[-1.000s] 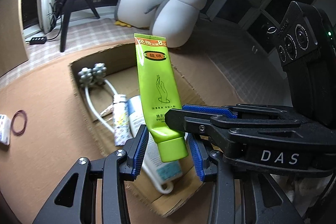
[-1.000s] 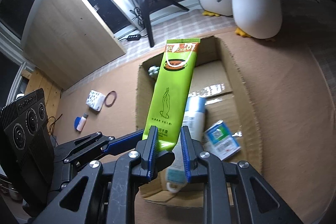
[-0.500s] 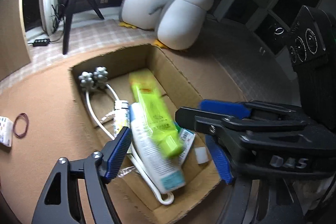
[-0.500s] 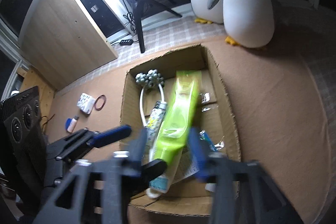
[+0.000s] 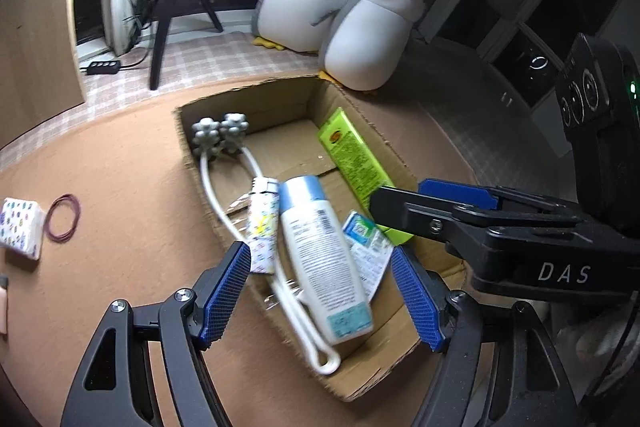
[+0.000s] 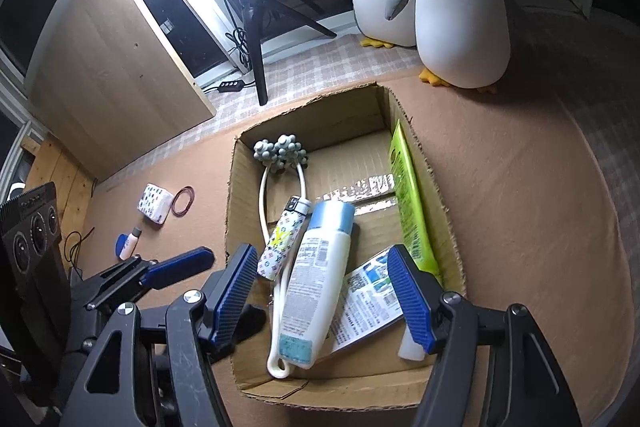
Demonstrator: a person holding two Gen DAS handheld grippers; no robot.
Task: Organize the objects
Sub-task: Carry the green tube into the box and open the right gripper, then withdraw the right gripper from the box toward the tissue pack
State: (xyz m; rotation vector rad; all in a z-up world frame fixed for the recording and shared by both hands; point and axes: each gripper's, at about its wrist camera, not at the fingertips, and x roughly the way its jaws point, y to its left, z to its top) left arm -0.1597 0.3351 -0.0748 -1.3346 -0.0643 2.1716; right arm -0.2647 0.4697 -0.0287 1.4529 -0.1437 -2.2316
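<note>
A lime-green tube (image 5: 352, 155) (image 6: 410, 203) lies along the right wall inside the open cardboard box (image 5: 280, 95) (image 6: 312, 115). Beside it rest a white bottle with a blue cap (image 5: 320, 251) (image 6: 316, 275), a patterned lighter (image 5: 262, 223) (image 6: 284, 239), a grey-headed massager (image 5: 220, 137) (image 6: 280, 151) and a printed sachet (image 5: 366, 239) (image 6: 368, 299). My left gripper (image 5: 318, 253) hangs open above the box's near end, holding nothing. The right gripper (image 6: 322, 255) hovers there too, its jaws opening, with nothing gripped between them.
On the brown mat left of the box lie a patterned tissue pack (image 5: 20, 227) (image 6: 154, 203), a red rubber band (image 5: 62, 219) (image 6: 183, 201) and a small blue-capped bottle (image 6: 128, 245). Two plush penguins (image 5: 372, 43) (image 6: 460, 11) sit behind the box. A ring-light tripod (image 6: 256, 27) stands at the back.
Both grippers held the green tube upright over the box a second ago. Both have opened, and the tube has dropped and now lies against the box's right wall.
</note>
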